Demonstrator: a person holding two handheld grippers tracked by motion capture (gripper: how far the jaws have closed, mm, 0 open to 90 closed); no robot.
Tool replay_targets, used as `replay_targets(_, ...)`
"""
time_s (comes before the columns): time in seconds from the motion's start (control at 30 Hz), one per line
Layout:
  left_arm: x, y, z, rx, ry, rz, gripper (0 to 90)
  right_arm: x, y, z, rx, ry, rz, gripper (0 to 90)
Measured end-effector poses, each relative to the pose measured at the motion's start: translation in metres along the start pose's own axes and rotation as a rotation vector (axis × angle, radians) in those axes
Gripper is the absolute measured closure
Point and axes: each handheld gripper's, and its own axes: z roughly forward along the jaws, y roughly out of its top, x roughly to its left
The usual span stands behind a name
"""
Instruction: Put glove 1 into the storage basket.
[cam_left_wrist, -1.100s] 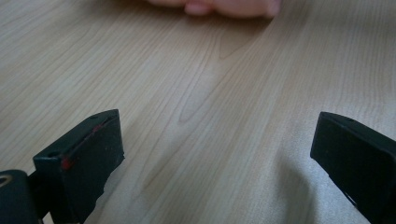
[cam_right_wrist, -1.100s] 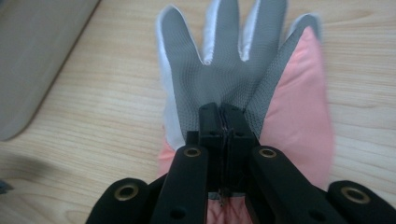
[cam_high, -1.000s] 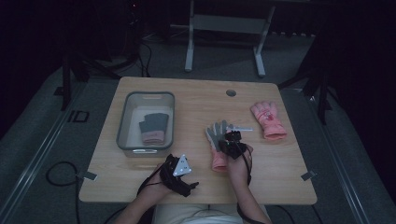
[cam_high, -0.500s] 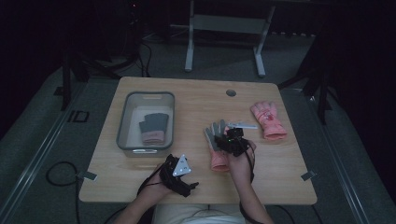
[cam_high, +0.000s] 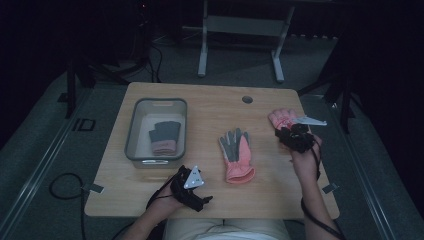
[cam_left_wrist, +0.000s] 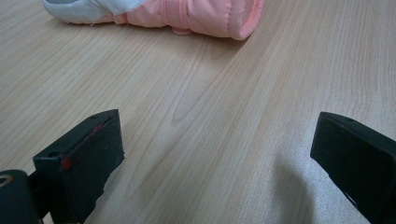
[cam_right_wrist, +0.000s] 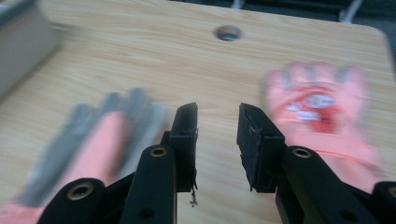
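Having left the grey-palmed glove (cam_high: 237, 156) lying mid-counter (cam_high: 210, 110), the right gripper (cam_high: 296, 136) is now hovering beside the pink glove (cam_high: 280, 119) at the right edge, its fingers slightly apart, narrowing on nothing. Left gripper (cam_high: 192, 189) is resting near the front edge, fingers wide apart.

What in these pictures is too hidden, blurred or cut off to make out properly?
- Right glove, high view: the right gripper covers its cuff end.
- Same glove's printed patch, right gripper view: motion blur; design unreadable.
- Middle glove, left gripper view: cut off by the top edge.
- Gloves in the bin, high view: too dim and small to count.
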Motion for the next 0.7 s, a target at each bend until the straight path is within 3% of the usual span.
replay_targets(0.1,0.0,0.0,0.0,-0.002,-0.001,-0.003,2.0,-0.03,0.004,0.005,0.025,-0.043,-0.032,66.1)
replay_targets(0.2,-0.001,-0.001,0.0,0.002,0.004,0.001,2.1,-0.037,0.005,0.006,0.032,-0.058,-0.029,65.9)
replay_targets(0.23,-0.001,-0.001,0.0,0.003,0.005,0.001,2.1,-0.067,0.01,0.012,0.046,-0.088,0.013,65.3)
replay_targets(0.3,-0.001,-0.001,0.0,0.002,0.006,-0.001,2.1,-0.078,0.013,0.018,0.068,-0.1,0.017,64.7)
replay_targets(0.43,0.0,-0.001,0.0,0.0,0.009,-0.012,2.1,-0.086,0.018,0.029,0.082,-0.111,-0.006,62.3)
replay_targets(0.53,0.0,-0.001,0.0,-0.007,0.011,-0.018,2.1,-0.094,0.023,0.049,0.109,-0.134,-0.002,56.5)
replay_targets(0.57,0.0,-0.001,0.0,-0.005,0.013,-0.018,2.1,-0.094,0.023,0.049,0.109,-0.134,-0.002,56.5)
replay_targets(0.7,0.001,-0.001,-0.001,-0.013,0.011,-0.032,2.1,-0.09,0.024,0.077,0.183,-0.149,-0.046,55.4)
